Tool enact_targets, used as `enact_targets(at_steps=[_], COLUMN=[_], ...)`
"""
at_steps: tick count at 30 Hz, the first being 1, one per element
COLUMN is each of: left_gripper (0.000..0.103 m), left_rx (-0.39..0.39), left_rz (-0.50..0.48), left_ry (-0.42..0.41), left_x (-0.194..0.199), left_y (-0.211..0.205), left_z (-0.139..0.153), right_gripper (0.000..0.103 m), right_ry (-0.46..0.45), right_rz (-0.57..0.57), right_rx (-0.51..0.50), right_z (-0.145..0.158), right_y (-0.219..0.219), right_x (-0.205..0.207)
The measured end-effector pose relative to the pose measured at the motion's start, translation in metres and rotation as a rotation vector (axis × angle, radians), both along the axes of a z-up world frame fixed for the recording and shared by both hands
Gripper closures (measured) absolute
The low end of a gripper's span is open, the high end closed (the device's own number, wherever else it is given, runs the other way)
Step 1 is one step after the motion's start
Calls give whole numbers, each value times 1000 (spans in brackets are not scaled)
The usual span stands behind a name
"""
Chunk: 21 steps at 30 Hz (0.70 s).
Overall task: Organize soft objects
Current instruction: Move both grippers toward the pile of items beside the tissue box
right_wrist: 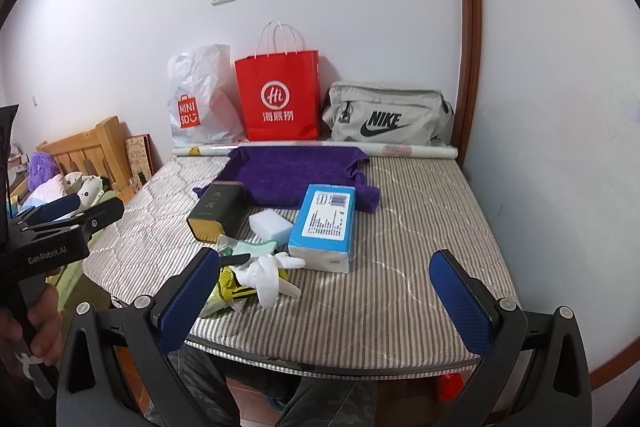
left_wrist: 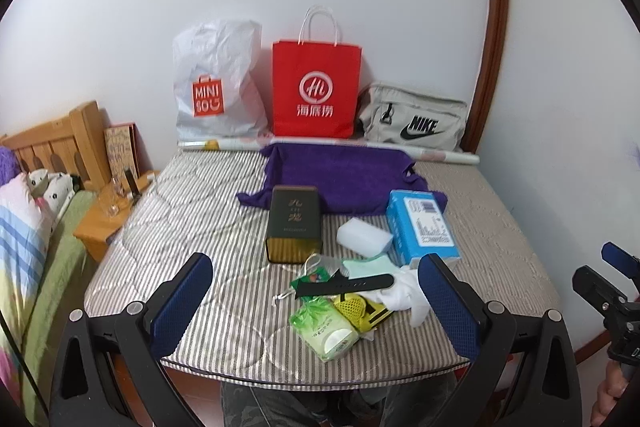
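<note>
A pile of small things lies near the front of the striped mattress [left_wrist: 200, 211]: a white sponge [left_wrist: 363, 237], a blue tissue pack [left_wrist: 422, 227], a white cloth [left_wrist: 408, 293], a black watch strap [left_wrist: 344, 285], a green tissue packet [left_wrist: 324, 331] and a dark tin box [left_wrist: 294, 225]. A purple cloth tray [left_wrist: 340, 175] lies behind them. My left gripper [left_wrist: 316, 303] is open, above the front edge, with the pile between its fingers. My right gripper [right_wrist: 324, 301] is open, right of the white cloth [right_wrist: 268, 273], near the blue pack [right_wrist: 326, 223].
A Miniso plastic bag [left_wrist: 216, 87], a red paper bag [left_wrist: 316, 91] and a grey Nike bag [left_wrist: 414, 119] stand against the back wall. A paper roll [left_wrist: 440, 157] lies along the mattress's far edge. A wooden stool [left_wrist: 108, 219] and a bed with pillows are at left.
</note>
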State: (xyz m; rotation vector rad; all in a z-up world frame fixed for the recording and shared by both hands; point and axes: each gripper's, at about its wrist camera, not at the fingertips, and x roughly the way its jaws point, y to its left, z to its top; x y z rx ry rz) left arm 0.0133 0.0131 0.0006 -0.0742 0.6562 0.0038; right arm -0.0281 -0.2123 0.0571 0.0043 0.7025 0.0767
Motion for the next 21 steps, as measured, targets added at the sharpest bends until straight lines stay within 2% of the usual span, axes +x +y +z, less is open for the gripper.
enact_targets(at_steps=[8, 14, 19, 21], left_gripper=[0, 0, 0, 0], left_rx=[11, 21, 6, 16], left_rz=[-2, -19, -79, -132], left_ry=[94, 202, 256, 275], left_x=[31, 50, 58, 61], left_y=[4, 6, 5, 1], left_z=[-41, -79, -106, -119], right_gripper=[0, 0, 0, 0], right_ry=[75, 136, 183, 198], right_rz=[15, 12, 9, 11], right_rx=[20, 23, 17, 11], right_z=[-29, -53, -70, -77], right_y=[-1, 1, 2, 3], right_x=[23, 41, 54, 59])
